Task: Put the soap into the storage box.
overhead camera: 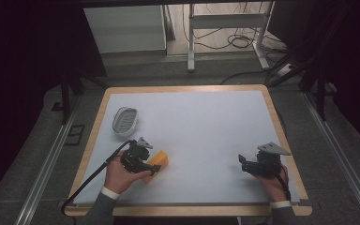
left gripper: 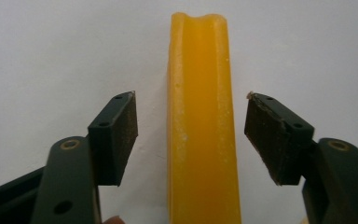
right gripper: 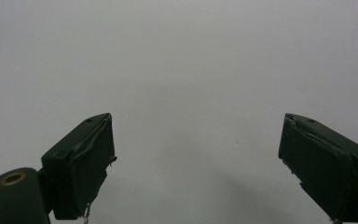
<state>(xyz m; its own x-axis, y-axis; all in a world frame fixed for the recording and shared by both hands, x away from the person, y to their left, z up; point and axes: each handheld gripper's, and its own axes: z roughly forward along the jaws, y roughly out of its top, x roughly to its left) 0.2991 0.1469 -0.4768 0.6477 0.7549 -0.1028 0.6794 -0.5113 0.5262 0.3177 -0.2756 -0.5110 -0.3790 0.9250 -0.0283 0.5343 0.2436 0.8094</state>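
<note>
My left claw [left gripper: 191,135] straddles the yellow block [left gripper: 200,126], unclenched; closing off-centre could tip the block sideways.

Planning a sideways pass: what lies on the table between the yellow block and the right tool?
Nothing: in the high view, the white mat is bare between the yellow block and the right tool.

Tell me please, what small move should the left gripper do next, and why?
Probably close the jaws. The left gripper already straddles the yellow bar lying on the white mat, with a gap left on each side of it, so the pads do not press yet.
</note>
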